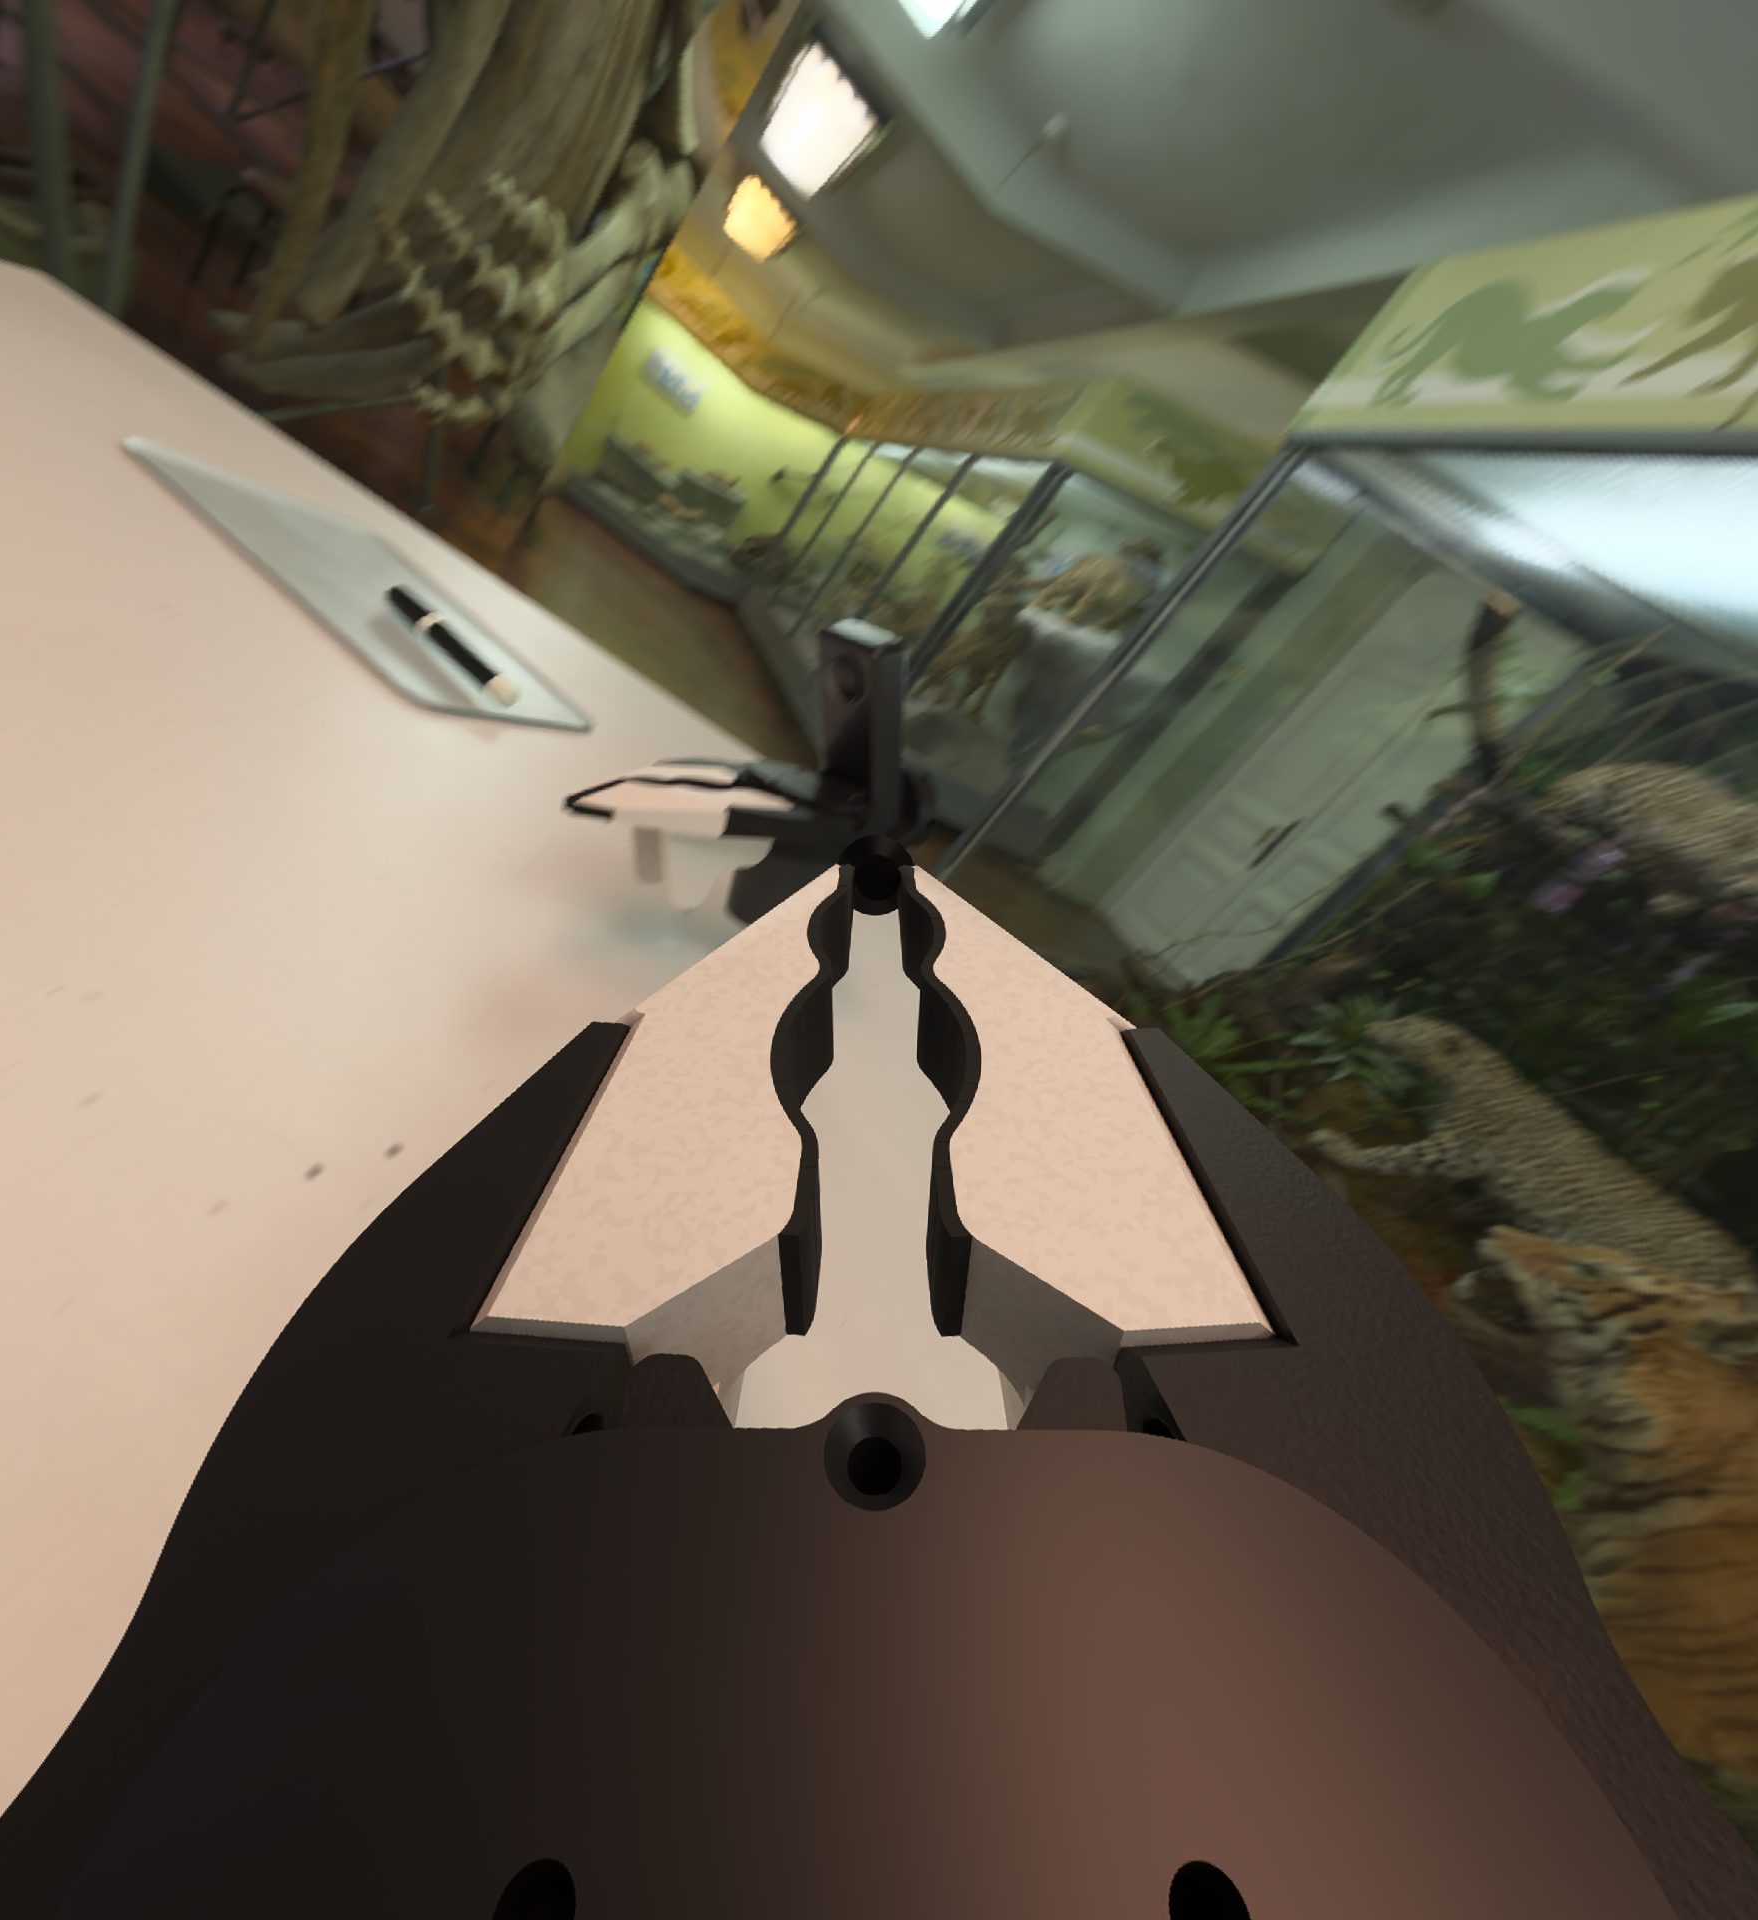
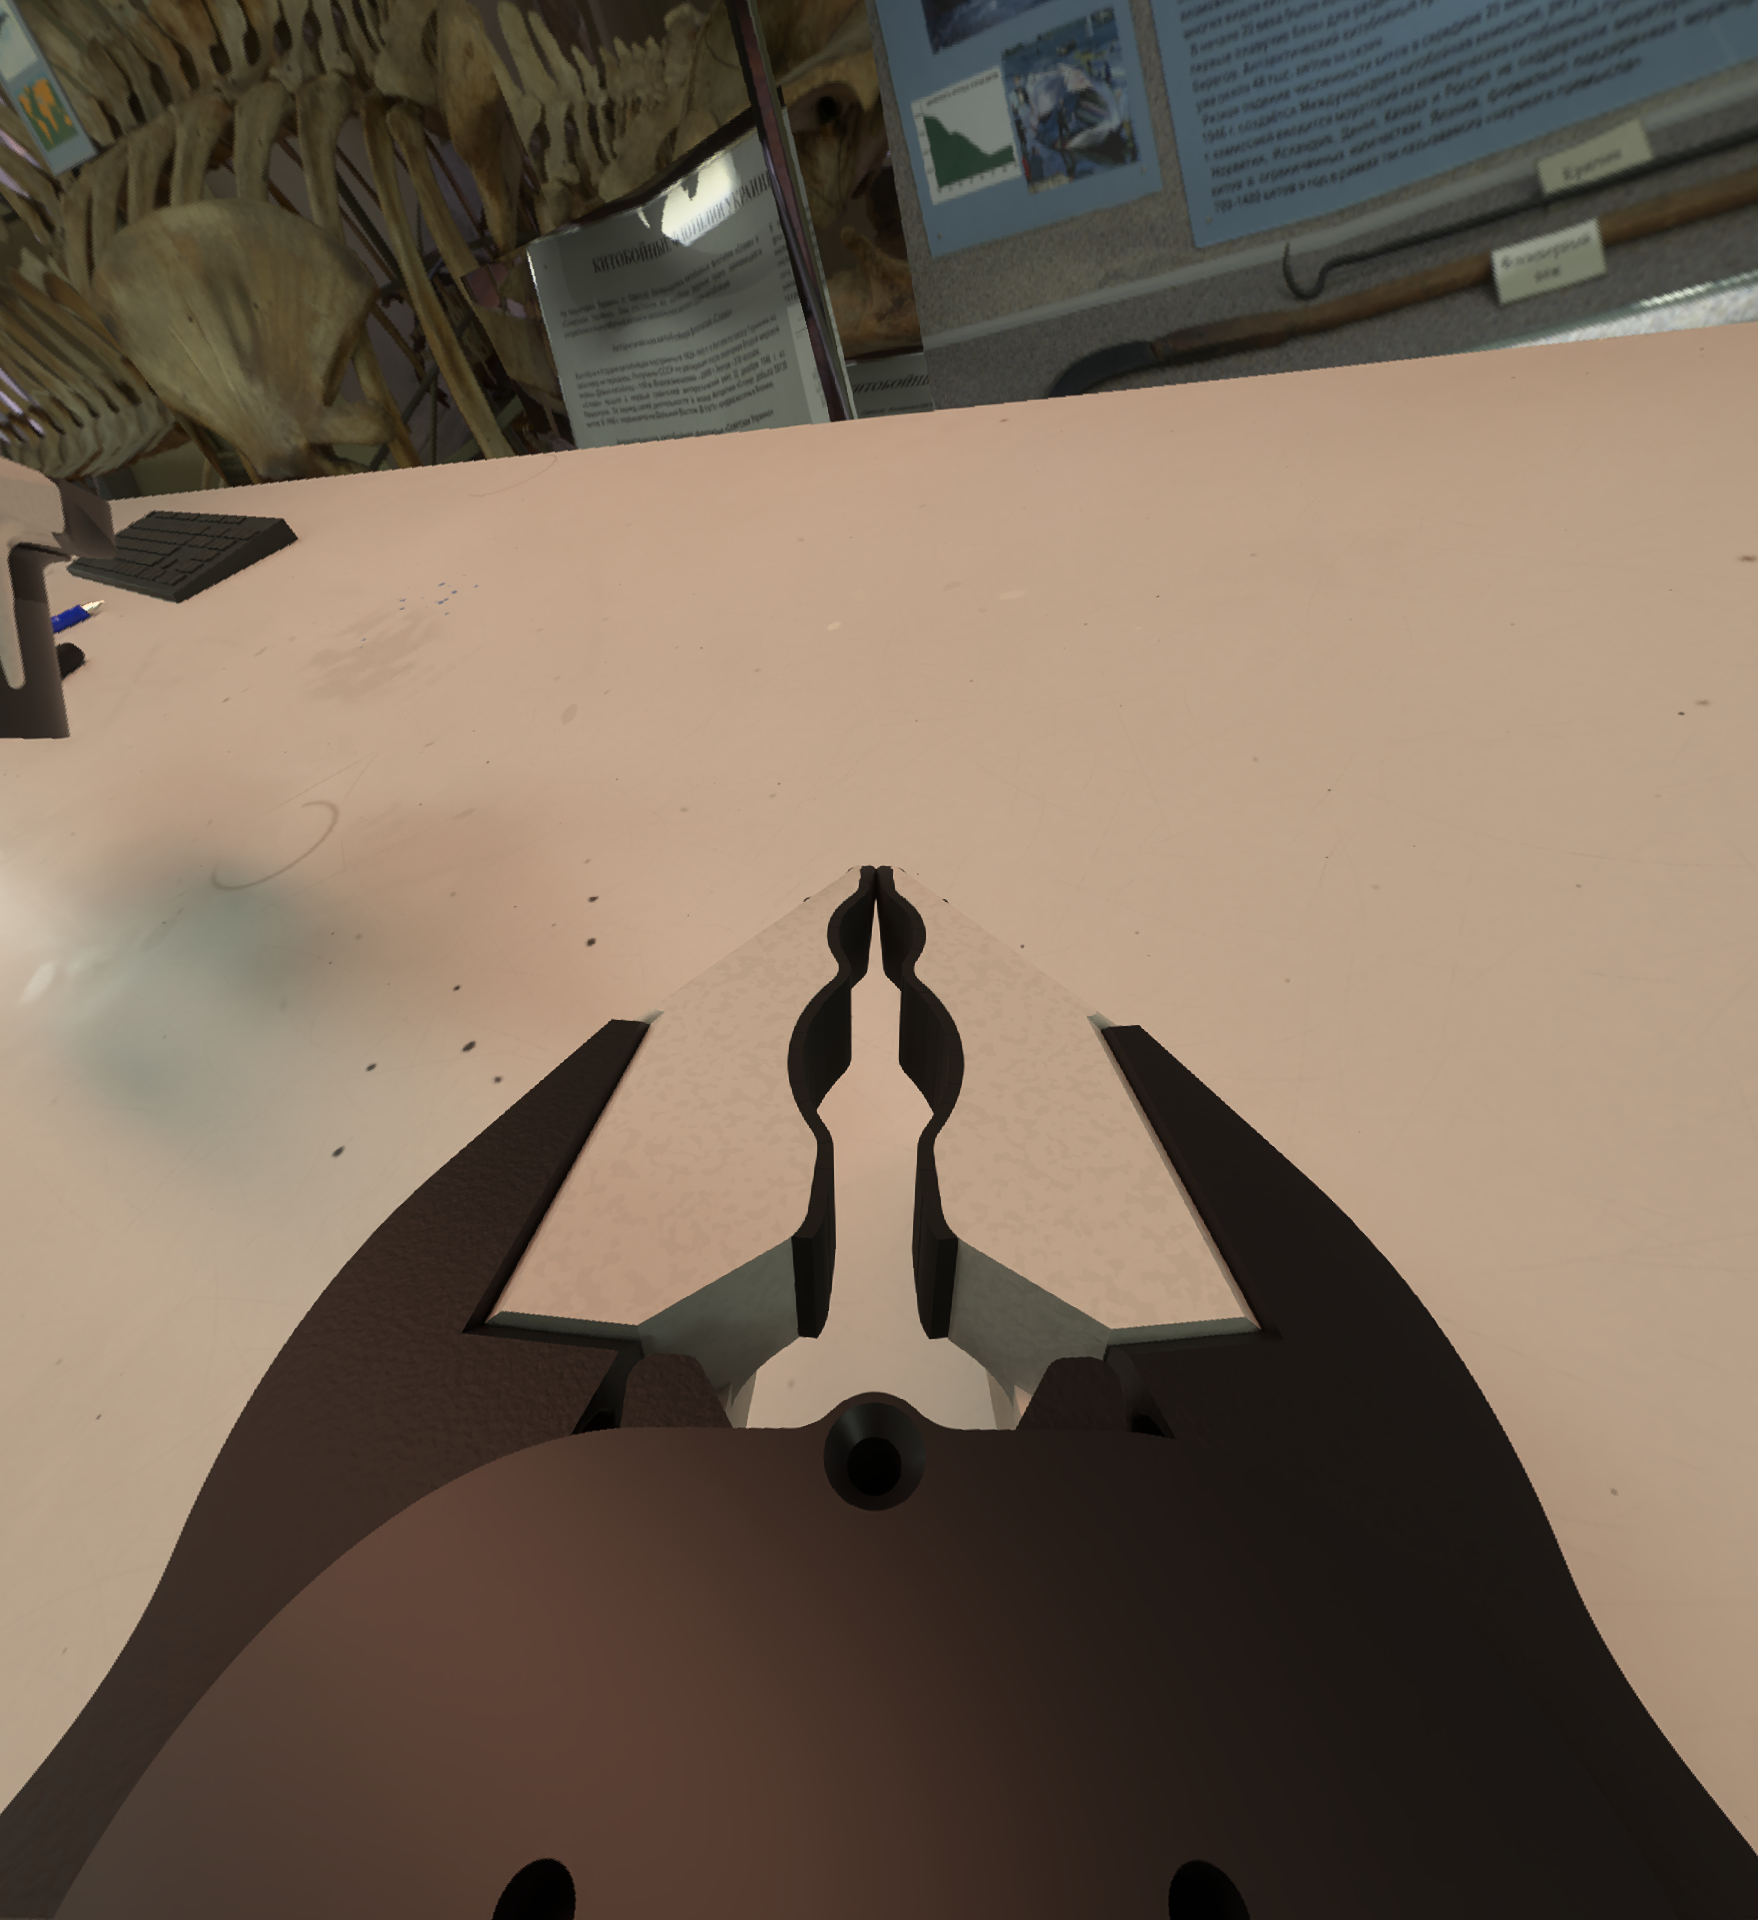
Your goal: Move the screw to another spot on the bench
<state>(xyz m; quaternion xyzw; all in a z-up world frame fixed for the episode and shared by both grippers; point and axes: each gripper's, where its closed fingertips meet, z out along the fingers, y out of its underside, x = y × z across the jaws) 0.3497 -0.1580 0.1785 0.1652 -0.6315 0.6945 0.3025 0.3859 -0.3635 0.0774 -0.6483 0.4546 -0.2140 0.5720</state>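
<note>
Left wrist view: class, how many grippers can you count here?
2. The left gripper fills the foreground, its fingers shut on the screw; the right gripper is over the bench just beyond it.

Small black screw with round socket head facing the camera, pinched between fingertips, raised above the pale bench
</note>
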